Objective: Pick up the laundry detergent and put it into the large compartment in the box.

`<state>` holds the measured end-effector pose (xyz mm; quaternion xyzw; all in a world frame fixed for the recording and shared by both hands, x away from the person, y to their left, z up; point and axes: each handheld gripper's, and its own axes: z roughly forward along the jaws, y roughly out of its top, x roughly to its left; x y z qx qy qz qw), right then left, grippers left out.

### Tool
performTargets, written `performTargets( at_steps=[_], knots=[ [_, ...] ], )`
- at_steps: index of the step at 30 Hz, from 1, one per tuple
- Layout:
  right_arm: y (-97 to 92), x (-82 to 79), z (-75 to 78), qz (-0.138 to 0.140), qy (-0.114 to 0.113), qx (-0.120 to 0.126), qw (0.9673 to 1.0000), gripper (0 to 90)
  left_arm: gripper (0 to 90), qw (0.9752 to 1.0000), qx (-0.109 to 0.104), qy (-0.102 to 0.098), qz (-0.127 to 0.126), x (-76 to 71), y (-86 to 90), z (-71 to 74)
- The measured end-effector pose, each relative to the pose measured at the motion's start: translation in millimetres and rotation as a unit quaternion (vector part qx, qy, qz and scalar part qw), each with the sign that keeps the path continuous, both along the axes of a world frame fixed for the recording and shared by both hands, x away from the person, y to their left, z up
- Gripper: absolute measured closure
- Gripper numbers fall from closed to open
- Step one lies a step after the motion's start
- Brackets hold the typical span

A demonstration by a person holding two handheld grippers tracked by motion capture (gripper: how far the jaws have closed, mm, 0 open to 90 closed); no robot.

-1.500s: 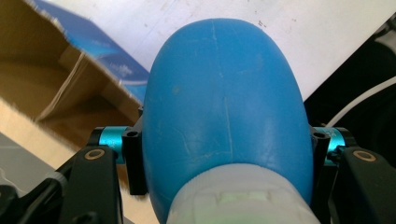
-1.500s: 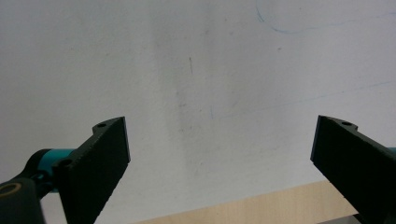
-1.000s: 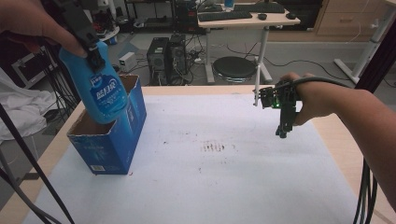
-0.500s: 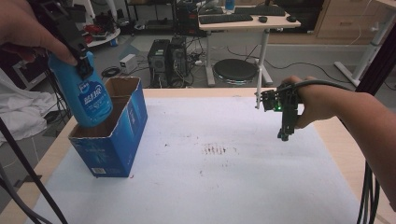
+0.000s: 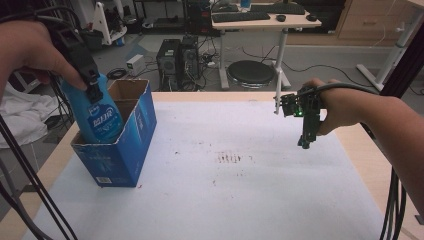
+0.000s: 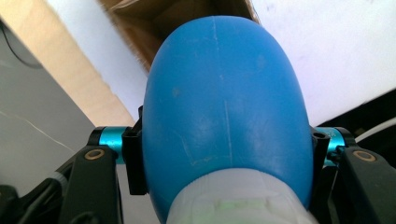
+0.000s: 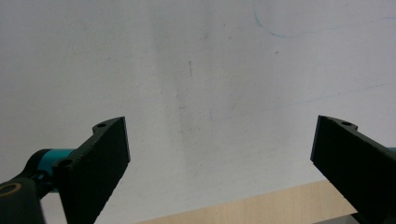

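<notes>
A: Left gripper [image 5: 94, 90]?
B: Clamped on blue bottle [image 5: 97, 117] near its neck; bottle's base is down inside the open blue box [image 5: 122, 150] at the bench's [image 5: 240, 190] left edge.
A: Right gripper [image 5: 306, 142]?
B: Jaws spread wide, holding nothing; hovers over the right side of the white bench, well apart from box.

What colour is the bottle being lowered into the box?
Blue bottle, white label; clearest in the high view.
</notes>
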<state>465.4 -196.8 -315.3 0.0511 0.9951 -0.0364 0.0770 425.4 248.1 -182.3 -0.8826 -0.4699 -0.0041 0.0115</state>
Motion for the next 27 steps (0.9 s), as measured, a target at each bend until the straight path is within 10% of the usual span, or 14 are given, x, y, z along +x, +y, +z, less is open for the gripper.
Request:
performTargets(
  at_steps=[8, 14, 27],
  knots=[
    [0.1, 0.1, -0.1, 0.002, 0.000, 0.000, 1.0000, 3.6, 37.8, 0.9975, 0.008, 0.011, -0.069, 3.4, -5.6, -24.4],
    [-1.8, 0.4, -0.5, 0.001, -0.001, -0.006, 1.0000, 3.6, 37.7, 0.9893, 0.013, 0.002, -0.145, 3.9, -7.6, -43.4],
    [2.3, 2.0, -4.1, 0.009, 0.002, -0.013, 0.9999, 3.6, 37.7, 0.9854, 0.015, 0.017, -0.169, 7.9, -4.5, -76.6]
  ],
)
